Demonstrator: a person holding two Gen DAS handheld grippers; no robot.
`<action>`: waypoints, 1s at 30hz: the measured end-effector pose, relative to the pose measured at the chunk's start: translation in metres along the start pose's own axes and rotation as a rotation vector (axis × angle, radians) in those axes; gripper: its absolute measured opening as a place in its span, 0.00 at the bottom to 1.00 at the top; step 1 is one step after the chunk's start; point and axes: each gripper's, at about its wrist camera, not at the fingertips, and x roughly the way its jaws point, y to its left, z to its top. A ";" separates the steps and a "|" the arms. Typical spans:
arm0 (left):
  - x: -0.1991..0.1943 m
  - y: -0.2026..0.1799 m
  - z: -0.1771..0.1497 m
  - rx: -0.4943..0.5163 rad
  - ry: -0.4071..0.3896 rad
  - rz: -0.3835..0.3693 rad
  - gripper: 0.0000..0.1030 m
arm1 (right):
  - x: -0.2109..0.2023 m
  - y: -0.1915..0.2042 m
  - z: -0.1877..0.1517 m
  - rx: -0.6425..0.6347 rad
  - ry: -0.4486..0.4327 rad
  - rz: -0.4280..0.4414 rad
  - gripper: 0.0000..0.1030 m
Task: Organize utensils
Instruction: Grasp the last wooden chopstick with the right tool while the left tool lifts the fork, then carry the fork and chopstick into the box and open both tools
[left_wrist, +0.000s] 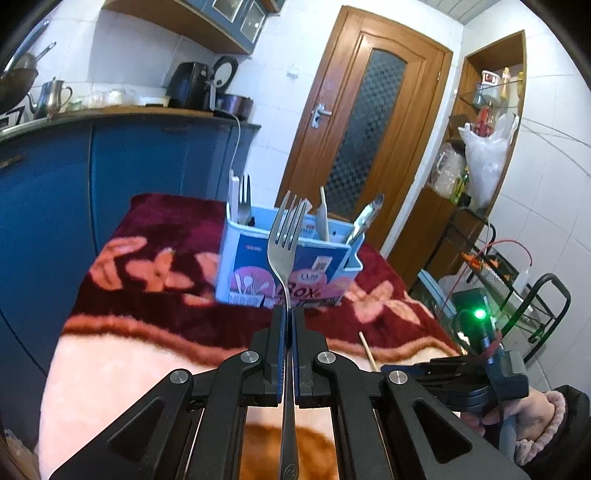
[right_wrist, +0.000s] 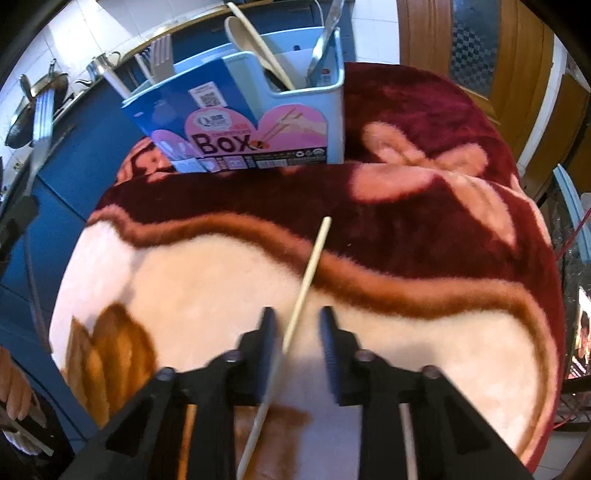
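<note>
Left gripper (left_wrist: 288, 314) pinches a fork (left_wrist: 286, 236) upright before the utensil box (left_wrist: 255, 266) (delivery step, apparently); next, lower it into a compartment. Right gripper (right_wrist: 298, 325), spread, straddles a chopstick (right_wrist: 308, 269) lying on the blanket-covered tabletop (right_wrist: 443, 350), ready to close.

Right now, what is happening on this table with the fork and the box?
A person is sorting utensils into a blue utensil box that stands on a table under a red flowered blanket. The left tool is shut on a metal fork, held upright, tines up, in front of the box. The right tool is open, low over the blanket, with a single wooden chopstick lying between its fingers, not yet gripped. The box already holds another fork and some spoons.
</note>
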 end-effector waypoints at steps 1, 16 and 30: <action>-0.001 0.000 0.001 0.001 -0.010 0.002 0.03 | 0.000 -0.002 0.000 0.006 0.000 0.007 0.11; 0.008 -0.004 0.034 0.021 -0.142 0.032 0.03 | -0.061 -0.006 0.003 0.049 -0.333 0.184 0.06; 0.045 -0.010 0.098 0.026 -0.305 0.055 0.03 | -0.089 -0.006 0.049 0.006 -0.663 0.231 0.06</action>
